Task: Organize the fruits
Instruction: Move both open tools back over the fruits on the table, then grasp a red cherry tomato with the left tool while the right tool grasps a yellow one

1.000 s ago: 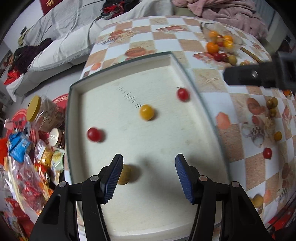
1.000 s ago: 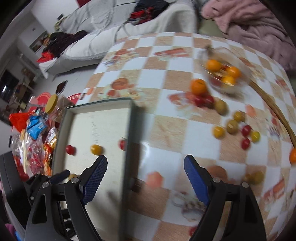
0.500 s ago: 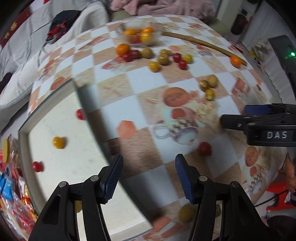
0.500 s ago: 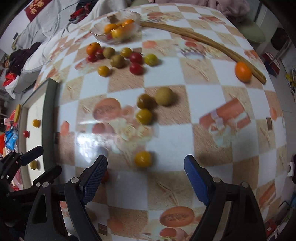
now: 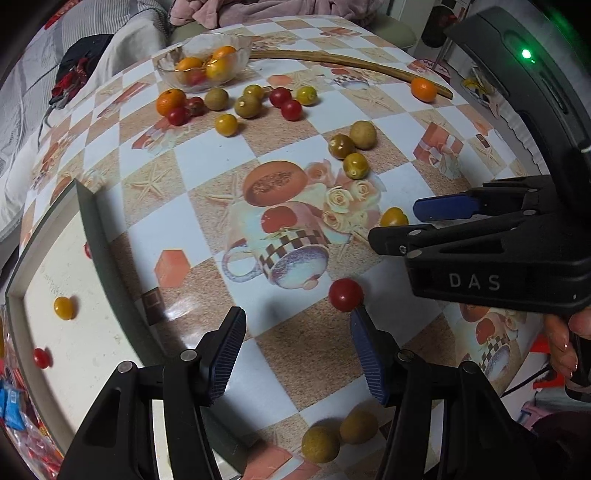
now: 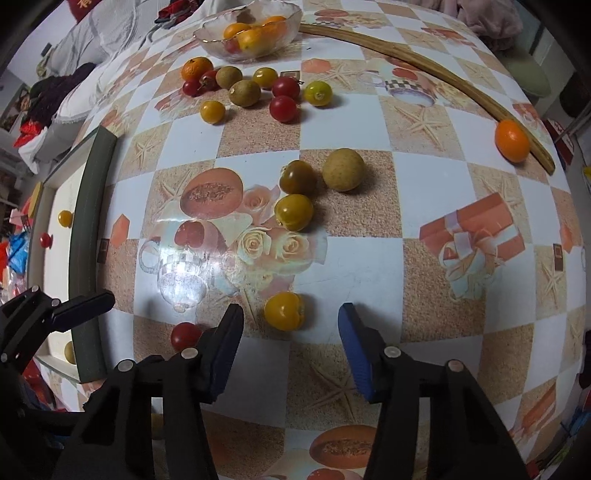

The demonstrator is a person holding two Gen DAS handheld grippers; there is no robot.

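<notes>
Small fruits lie scattered on a patterned table. My left gripper [image 5: 297, 332] is open and empty; a red cherry tomato [image 5: 345, 294] sits just beyond its right fingertip. My right gripper [image 6: 290, 325] is open and empty, with a yellow tomato [image 6: 284, 311] between its fingertips on the table. The same red tomato shows beside the right gripper's left finger [image 6: 185, 335]. A cream tray [image 5: 92, 343] at the left holds a yellow fruit [image 5: 63, 307] and a red one [image 5: 41, 357]. A glass bowl [image 6: 221, 26] with orange fruits stands at the far side.
A cluster of red, yellow and brown fruits [image 6: 255, 90] lies before the bowl. Three fruits [image 6: 314, 181] sit mid-table. An orange [image 6: 511, 140] rests by a long wooden stick [image 6: 424, 66]. Two brown fruits [image 5: 340, 432] lie near the front edge. Snack packets [image 5: 14, 406] lie left.
Both grippers have swung right from over the tray to the patterned table. The left now sits near the red tomato, the right has closed in around the yellow tomato.
</notes>
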